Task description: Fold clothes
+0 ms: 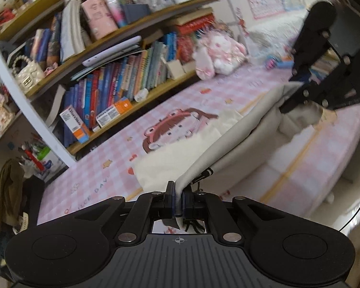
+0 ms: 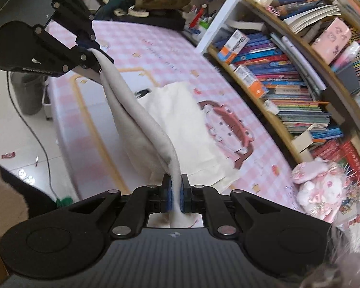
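Observation:
A light grey garment [image 1: 240,139] hangs stretched in the air between both grippers, above the pink checked tabletop [image 1: 112,148]. My left gripper [image 1: 178,201] is shut on one end of its edge, beside a drawstring [image 1: 205,175]. My right gripper [image 2: 175,195] is shut on the other end of the grey garment [image 2: 141,120]. Each gripper shows in the other's view, the right gripper [image 1: 300,96] at upper right and the left gripper [image 2: 91,55] at upper left. A cream cloth [image 2: 187,124] lies flat on the table under the garment, and the cream cloth [image 1: 170,158] also shows in the left view.
A bookshelf [image 1: 103,76] full of books runs along the table's far side. A pink plush toy [image 2: 324,187] sits by the shelf at the table's end. Dark and olive clothes [image 2: 156,0] are piled at the other end. Tiled floor with a cable [image 2: 36,139] lies beside the table.

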`<move>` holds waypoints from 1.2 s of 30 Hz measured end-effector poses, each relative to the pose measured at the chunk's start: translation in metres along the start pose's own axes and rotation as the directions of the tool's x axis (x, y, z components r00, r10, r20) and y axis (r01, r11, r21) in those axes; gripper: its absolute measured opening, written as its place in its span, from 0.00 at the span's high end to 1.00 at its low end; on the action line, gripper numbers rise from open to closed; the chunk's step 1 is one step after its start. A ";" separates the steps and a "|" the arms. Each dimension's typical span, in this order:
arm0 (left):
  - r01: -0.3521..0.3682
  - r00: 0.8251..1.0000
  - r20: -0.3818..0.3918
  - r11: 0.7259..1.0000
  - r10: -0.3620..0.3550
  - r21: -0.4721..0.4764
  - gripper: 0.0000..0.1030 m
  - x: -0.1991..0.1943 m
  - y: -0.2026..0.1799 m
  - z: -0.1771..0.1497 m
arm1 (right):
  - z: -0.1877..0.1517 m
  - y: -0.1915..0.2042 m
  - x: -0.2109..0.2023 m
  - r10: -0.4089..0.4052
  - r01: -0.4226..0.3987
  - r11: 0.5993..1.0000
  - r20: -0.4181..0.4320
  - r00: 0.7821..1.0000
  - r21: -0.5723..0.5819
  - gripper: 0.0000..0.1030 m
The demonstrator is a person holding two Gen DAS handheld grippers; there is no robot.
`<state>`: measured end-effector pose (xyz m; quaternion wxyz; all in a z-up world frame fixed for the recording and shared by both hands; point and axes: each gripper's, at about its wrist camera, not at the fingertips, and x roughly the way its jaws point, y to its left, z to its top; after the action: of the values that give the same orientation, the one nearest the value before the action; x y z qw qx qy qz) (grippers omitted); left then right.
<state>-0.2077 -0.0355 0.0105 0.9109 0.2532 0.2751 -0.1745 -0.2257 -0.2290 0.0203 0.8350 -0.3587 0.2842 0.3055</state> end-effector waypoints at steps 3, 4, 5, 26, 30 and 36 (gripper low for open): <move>-0.005 1.000 0.014 1.000 0.005 -0.024 0.96 0.011 0.008 0.009 | 0.008 -0.017 0.005 -0.021 0.021 1.000 0.007 1.000 0.020 0.94; -0.006 1.000 0.016 1.000 0.006 -0.025 0.96 0.016 0.010 0.011 | 0.011 -0.022 0.008 -0.025 0.025 0.999 0.006 1.000 0.029 0.94; -0.005 1.000 0.016 1.000 0.006 -0.025 0.96 0.021 0.011 0.013 | 0.013 -0.027 0.012 -0.028 0.027 0.999 0.003 1.000 0.039 0.94; 0.102 0.994 -0.045 0.995 -0.103 -0.015 0.95 0.111 0.045 0.040 | 0.030 -0.094 0.090 0.019 -0.006 0.990 -0.092 0.996 0.143 0.94; 0.118 0.990 -0.074 0.993 -0.120 -0.022 0.94 0.131 0.050 0.042 | 0.030 -0.106 0.107 0.047 -0.028 0.986 -0.113 0.992 0.167 0.94; 0.140 0.984 -0.103 0.989 -0.144 -0.044 0.91 0.156 0.058 0.042 | 0.031 -0.120 0.135 0.082 -0.055 0.981 -0.141 0.987 0.187 0.94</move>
<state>-0.0407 -0.0396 -0.0294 0.8847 0.2251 0.3436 -0.2203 -0.0443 -0.2309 -0.0043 0.8299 -0.2923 0.3843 0.2795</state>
